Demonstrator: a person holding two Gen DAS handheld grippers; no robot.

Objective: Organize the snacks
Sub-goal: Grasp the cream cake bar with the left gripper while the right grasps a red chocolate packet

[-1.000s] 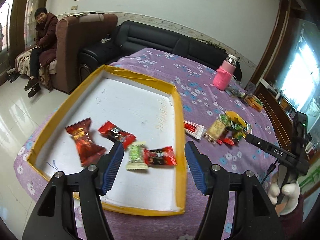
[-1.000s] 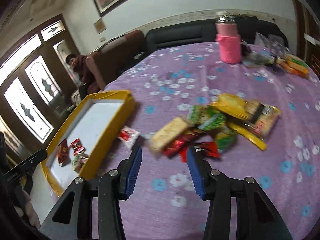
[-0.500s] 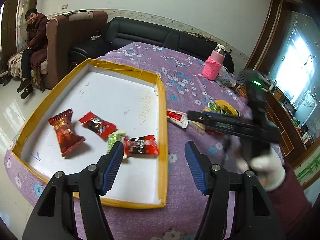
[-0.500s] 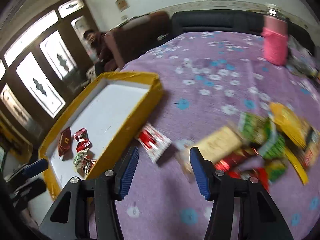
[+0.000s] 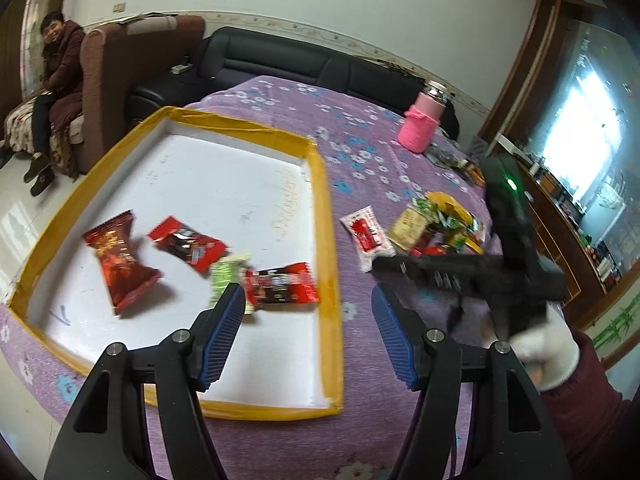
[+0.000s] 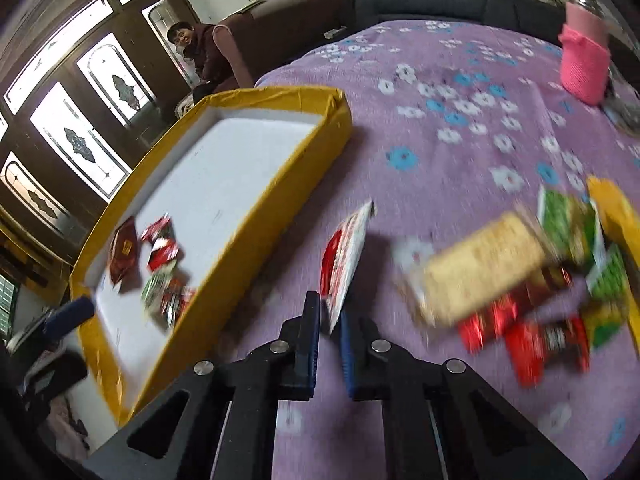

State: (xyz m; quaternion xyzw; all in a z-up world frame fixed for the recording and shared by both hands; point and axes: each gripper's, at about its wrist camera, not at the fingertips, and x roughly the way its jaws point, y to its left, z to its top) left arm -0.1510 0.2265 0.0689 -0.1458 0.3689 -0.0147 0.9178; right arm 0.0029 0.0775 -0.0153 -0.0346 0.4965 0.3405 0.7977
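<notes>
Yellow-rimmed tray (image 5: 326, 216) at left holds four wrapped snacks; left gripper (image 5: 308, 334) hovers over its near corner, fingers wide, empty. Just right of the tray, the red-and-white packet (image 6: 344, 258) looks light, thin, crinkly, probably slippery, best pinched by its sealed end. Right gripper (image 6: 330, 330) is narrowed onto that near edge, apparently gripping it.

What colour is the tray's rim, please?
Yellow rim around a white floor, clearest in the left wrist view.
</notes>
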